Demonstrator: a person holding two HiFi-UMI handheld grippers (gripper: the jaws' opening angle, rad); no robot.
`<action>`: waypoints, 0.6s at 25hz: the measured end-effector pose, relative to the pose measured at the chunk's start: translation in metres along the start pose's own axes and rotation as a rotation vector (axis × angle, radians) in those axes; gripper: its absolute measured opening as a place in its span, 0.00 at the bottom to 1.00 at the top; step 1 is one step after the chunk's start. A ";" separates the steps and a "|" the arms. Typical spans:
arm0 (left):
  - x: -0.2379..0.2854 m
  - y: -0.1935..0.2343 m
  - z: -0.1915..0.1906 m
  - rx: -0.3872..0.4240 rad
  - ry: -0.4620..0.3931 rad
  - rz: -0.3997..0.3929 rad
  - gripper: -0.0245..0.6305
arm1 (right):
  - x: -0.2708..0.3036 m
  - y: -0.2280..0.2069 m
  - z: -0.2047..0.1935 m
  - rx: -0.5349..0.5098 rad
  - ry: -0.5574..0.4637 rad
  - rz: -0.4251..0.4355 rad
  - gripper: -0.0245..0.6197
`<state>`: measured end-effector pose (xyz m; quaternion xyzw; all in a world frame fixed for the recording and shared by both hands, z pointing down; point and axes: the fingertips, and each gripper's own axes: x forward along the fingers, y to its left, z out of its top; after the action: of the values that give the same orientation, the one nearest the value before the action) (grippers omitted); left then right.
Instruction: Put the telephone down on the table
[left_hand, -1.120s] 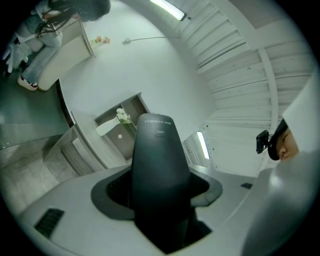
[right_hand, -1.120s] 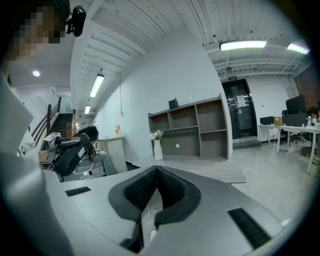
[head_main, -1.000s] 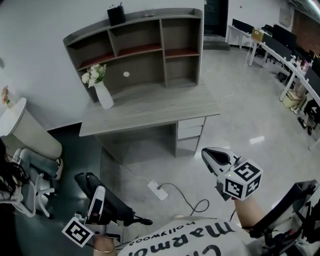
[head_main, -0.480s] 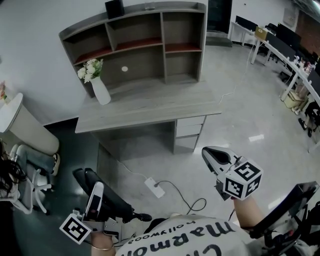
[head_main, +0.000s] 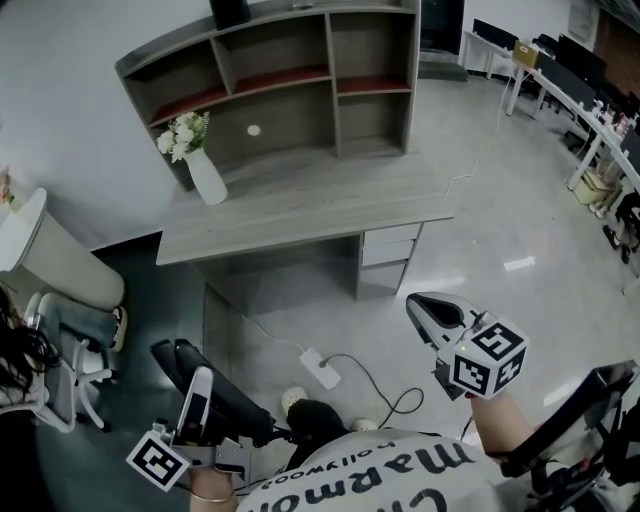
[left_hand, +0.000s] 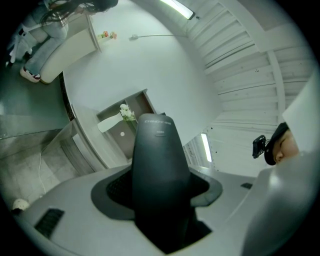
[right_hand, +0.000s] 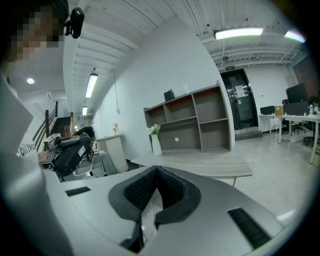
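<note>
My left gripper is low at the left of the head view, shut on a black telephone handset. In the left gripper view the telephone stands up between the jaws and hides most of what lies beyond. My right gripper hangs over the floor in front of the table, shut, with nothing in it; its pads meet at the tips. The grey table with a shelf unit on its back edge stands ahead, well apart from both grippers.
A white vase with flowers stands on the table's left end. A white power strip and its cable lie on the floor in front of the table. An office chair and a white cabinet are at the left.
The view has shifted slightly toward the table, and the person's dark shoe has come into sight near the power strip. Both grippers hold the same pose.
</note>
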<state>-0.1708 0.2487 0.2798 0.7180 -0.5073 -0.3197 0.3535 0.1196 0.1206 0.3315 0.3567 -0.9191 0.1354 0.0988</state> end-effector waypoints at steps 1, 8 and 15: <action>0.003 0.004 0.003 -0.002 0.005 -0.002 0.46 | 0.004 0.000 0.000 0.003 0.002 -0.006 0.05; 0.041 0.035 0.038 -0.025 0.071 -0.029 0.46 | 0.042 0.000 0.008 0.058 0.002 -0.064 0.05; 0.084 0.065 0.096 -0.021 0.126 -0.087 0.46 | 0.094 0.011 0.035 0.057 -0.032 -0.125 0.05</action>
<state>-0.2587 0.1354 0.2731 0.7541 -0.4490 -0.2944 0.3781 0.0410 0.0580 0.3226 0.4181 -0.8923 0.1495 0.0820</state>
